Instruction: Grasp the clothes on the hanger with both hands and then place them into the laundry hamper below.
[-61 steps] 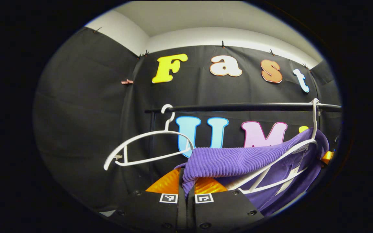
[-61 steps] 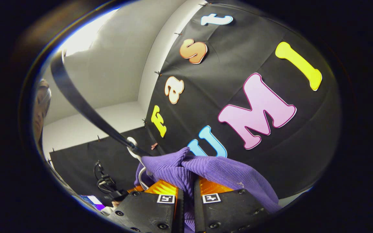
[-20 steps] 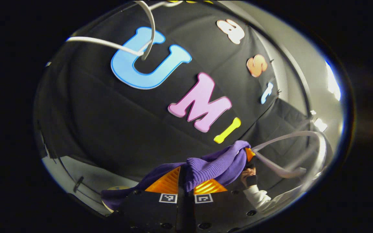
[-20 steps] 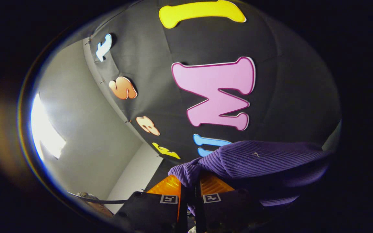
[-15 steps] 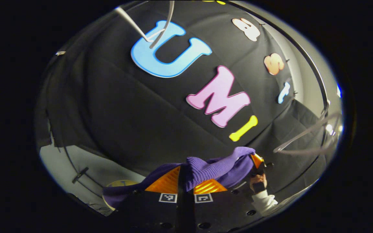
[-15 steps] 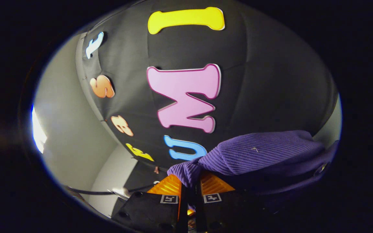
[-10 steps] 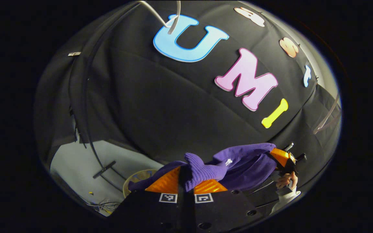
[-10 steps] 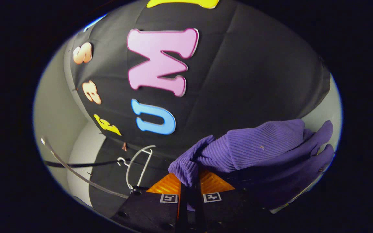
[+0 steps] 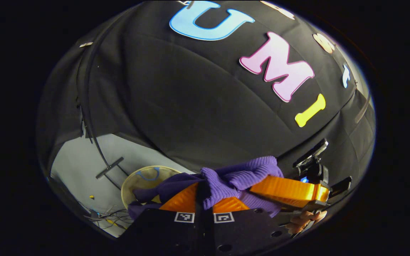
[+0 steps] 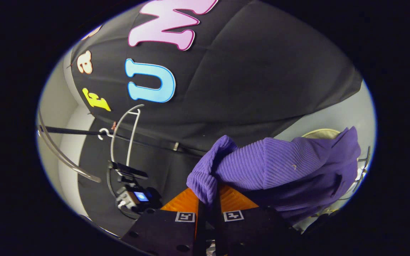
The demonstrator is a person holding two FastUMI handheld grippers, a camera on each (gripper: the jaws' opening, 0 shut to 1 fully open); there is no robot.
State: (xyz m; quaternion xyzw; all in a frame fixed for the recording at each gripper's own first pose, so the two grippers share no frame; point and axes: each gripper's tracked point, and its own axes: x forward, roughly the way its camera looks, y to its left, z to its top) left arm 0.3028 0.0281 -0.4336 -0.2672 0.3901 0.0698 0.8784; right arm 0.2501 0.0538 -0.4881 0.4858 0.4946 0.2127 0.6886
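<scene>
A purple ribbed sweater (image 9: 242,174) hangs bunched between my two grippers, off the hangers. My left gripper (image 9: 206,195) is shut on a fold of it. Close at its right, the right gripper (image 9: 287,190) reaches into the same bunch, with a hand (image 9: 303,219) on it. In the right gripper view the right gripper (image 10: 208,195) is shut on the sweater (image 10: 279,167), which drapes to the right. The round beige laundry hamper (image 9: 139,177) stands on the floor below, partly behind the cloth; its rim (image 10: 320,133) peeks over the sweater.
A bare white hanger (image 10: 128,129) hangs on the black rail (image 10: 69,130), and another hanger (image 10: 61,156) curves beside it. The rack's foot (image 9: 109,168) stands on the grey floor (image 9: 80,160) next to the hamper. Cables (image 9: 110,217) lie nearby.
Both grippers have come down from the rail with the sweater pulled off its hanger, and moved close together. The hamper and floor have come into view.
</scene>
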